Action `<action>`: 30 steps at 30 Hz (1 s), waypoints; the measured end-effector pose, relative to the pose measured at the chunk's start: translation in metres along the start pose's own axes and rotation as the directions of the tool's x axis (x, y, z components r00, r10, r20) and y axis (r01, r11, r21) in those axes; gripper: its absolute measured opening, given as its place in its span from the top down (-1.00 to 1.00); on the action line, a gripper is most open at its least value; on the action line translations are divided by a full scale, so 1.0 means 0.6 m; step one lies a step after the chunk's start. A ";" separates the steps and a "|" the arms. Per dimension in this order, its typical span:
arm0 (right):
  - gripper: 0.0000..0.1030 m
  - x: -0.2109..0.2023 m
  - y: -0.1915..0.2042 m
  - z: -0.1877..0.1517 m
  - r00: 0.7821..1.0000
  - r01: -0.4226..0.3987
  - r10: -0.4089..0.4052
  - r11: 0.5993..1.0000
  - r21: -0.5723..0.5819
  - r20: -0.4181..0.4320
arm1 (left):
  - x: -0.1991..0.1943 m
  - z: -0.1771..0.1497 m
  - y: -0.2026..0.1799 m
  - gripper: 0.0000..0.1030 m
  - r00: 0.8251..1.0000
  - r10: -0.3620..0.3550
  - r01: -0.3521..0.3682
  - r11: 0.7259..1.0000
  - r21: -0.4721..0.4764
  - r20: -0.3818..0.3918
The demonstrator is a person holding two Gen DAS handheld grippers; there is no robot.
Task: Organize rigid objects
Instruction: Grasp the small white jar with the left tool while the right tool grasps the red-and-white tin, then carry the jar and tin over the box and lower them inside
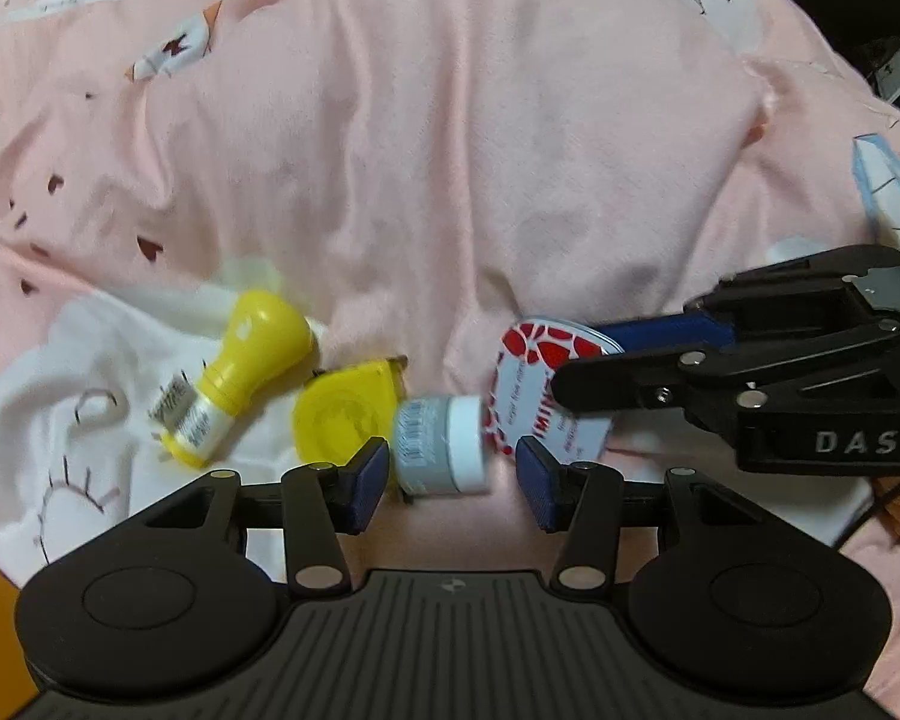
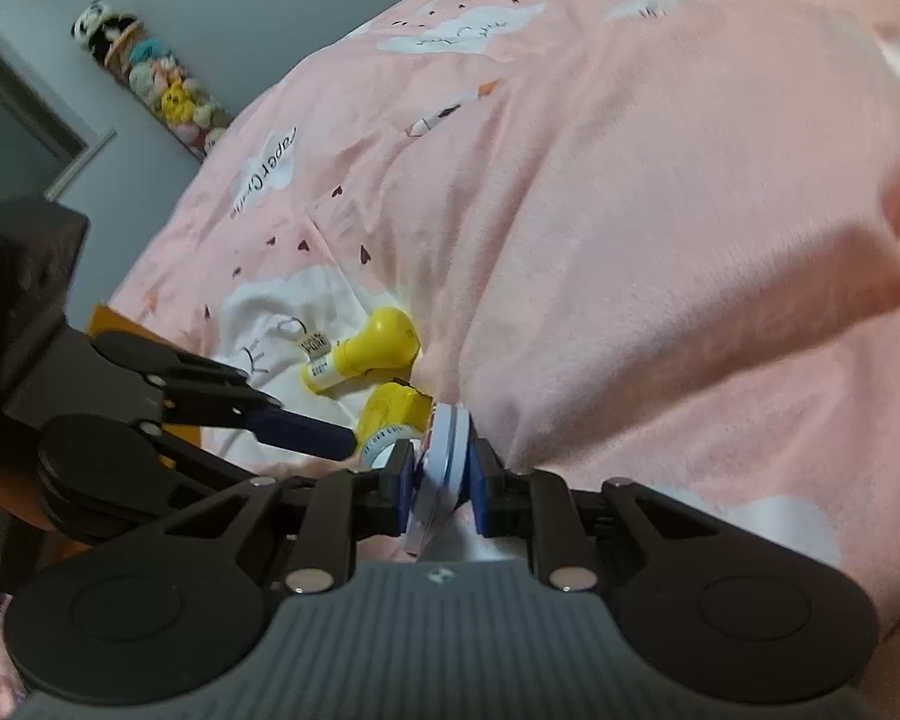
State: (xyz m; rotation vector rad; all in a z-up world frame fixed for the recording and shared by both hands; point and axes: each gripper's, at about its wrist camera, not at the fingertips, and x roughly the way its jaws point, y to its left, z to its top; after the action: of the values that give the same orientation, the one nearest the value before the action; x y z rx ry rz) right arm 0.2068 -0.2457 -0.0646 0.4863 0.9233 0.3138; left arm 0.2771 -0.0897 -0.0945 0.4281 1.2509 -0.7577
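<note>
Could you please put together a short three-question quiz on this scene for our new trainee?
1. True or false: the right gripper is shut on the red-and-white tin.
2. Which item lies just ahead of the open left gripper: the small white jar or the yellow bottle?
3. What colour is the blanket under the items?

Key: 1. True. 2. The small white jar. 3. Pink.

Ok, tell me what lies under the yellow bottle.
The yellow bottle lies on its side on a white cloud print of the pink blanket. Nothing else shows beneath it. The cloth directly under its body is covered, so anything there is hidden.
</note>
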 end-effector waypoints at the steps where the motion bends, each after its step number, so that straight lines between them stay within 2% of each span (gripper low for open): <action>1: 0.66 0.004 -0.009 0.001 1.000 -0.022 0.022 0.999 0.026 -0.007 | 0.006 0.004 0.001 -0.12 1.000 0.008 -0.008 1.000 0.002 -0.018; 4: 0.68 0.018 -0.026 0.002 0.998 -0.063 0.065 0.994 0.084 -0.020 | 0.022 0.012 0.006 -0.06 0.998 -0.016 0.015 1.000 -0.016 -0.062; 7: 0.68 0.025 -0.034 0.003 0.997 -0.074 0.078 0.992 0.105 -0.027 | 0.031 0.017 0.006 -0.05 0.996 -0.011 0.010 1.000 -0.007 -0.085; 9: 0.68 0.027 -0.034 0.003 0.997 -0.072 0.075 0.992 0.105 -0.030 | 0.033 0.021 0.002 0.05 0.996 0.003 -0.003 1.000 0.004 -0.090; 10: 0.68 0.028 -0.034 0.003 0.997 -0.071 0.074 0.992 0.102 -0.030 | 0.034 0.024 -0.001 0.20 0.996 0.005 -0.004 1.000 0.008 -0.088; 14: 0.67 0.025 -0.032 0.001 0.997 -0.066 0.069 0.993 0.093 -0.024 | 0.033 0.025 -0.019 0.21 0.997 0.025 -0.023 0.999 0.027 -0.071; 18: 0.68 0.017 -0.026 -0.002 0.997 -0.076 0.077 0.994 0.078 -0.009 | 0.001 0.015 -0.029 0.22 0.999 0.032 -0.032 0.999 0.018 -0.022; 23: 0.69 -0.010 -0.006 0.000 0.997 -0.077 0.075 0.996 0.048 0.032 | -0.071 -0.007 -0.037 0.23 0.997 0.023 -0.024 1.000 0.004 0.070; 30: 0.69 -0.060 0.066 0.014 0.989 -0.117 0.122 0.991 -0.060 0.084 | -0.197 -0.053 -0.016 0.23 0.981 0.046 -0.044 0.999 -0.012 0.189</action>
State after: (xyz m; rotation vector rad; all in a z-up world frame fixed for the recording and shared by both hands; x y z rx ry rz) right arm 0.1913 -0.2310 -0.0149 0.5017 0.8000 0.4230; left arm 0.2342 -0.0421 0.0104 0.3673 1.0624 -0.7371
